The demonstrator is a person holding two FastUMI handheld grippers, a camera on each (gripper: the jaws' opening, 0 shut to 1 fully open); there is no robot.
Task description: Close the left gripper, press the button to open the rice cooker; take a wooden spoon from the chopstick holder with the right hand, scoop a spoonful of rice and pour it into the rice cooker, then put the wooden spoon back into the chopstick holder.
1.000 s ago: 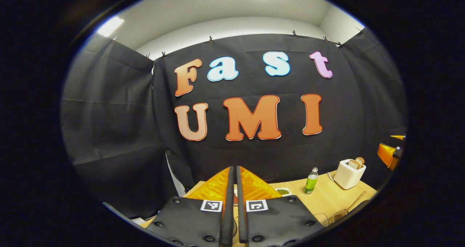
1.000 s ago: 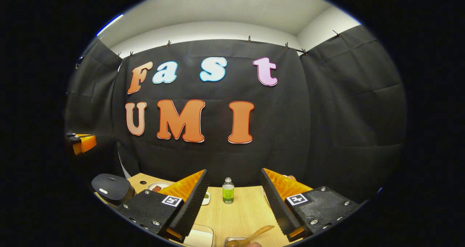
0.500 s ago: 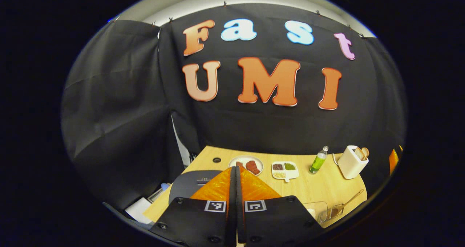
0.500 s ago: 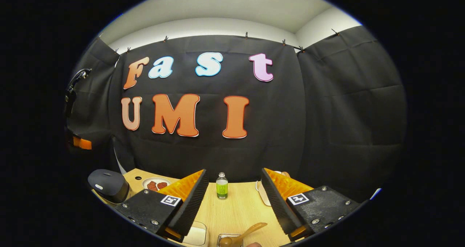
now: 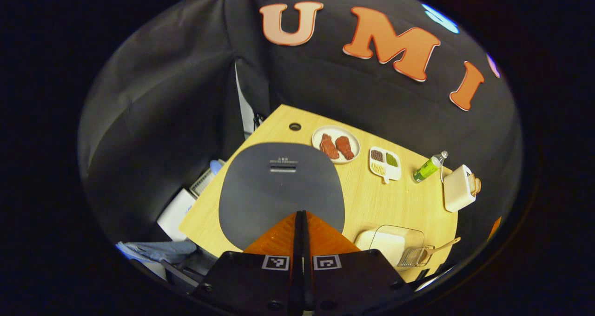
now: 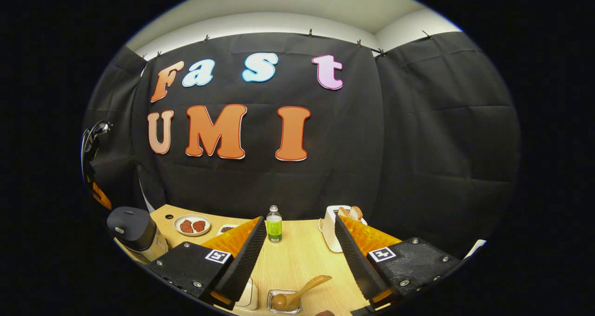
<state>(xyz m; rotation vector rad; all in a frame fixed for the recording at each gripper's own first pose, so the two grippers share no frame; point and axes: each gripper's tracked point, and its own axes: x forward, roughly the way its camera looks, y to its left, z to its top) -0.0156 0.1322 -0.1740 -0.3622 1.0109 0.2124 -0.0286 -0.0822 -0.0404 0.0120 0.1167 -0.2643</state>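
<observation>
Tilting downward, the left gripper [image 5: 300, 223] is now looking onto the table [image 5: 372, 204], where a second ago its view was taking in mostly the booth wall. Its fingers are pressed together with nothing between them, their tips hanging over the near edge of the rice cooker [image 5: 281, 186], whose grey lid is sitting closed at centre frame. This is suggesting that the approach to the release button is under way; the press itself is judged not yet done. A slot-shaped feature with small printed text above it is showing on the lid, too small to read. At the lower right of this view, the wooden spoon [image 5: 439, 248] is resting in the clear chopstick holder [image 5: 411, 258], beside a clear container [image 5: 390, 241].

In the right gripper view, the right gripper [image 6: 300, 260] is pitching slightly lower than before, its fingers spread wide apart and empty. The wooden spoon [image 6: 302, 290] is lying in the chopstick holder [image 6: 283, 302] at bottom centre, between the fingers and untouched. The rice cooker [image 6: 132, 230] is standing at lower left. A green bottle [image 6: 274, 224] and a toaster [image 6: 332, 232] are standing farther back; the bottle's label is unreadable.
</observation>
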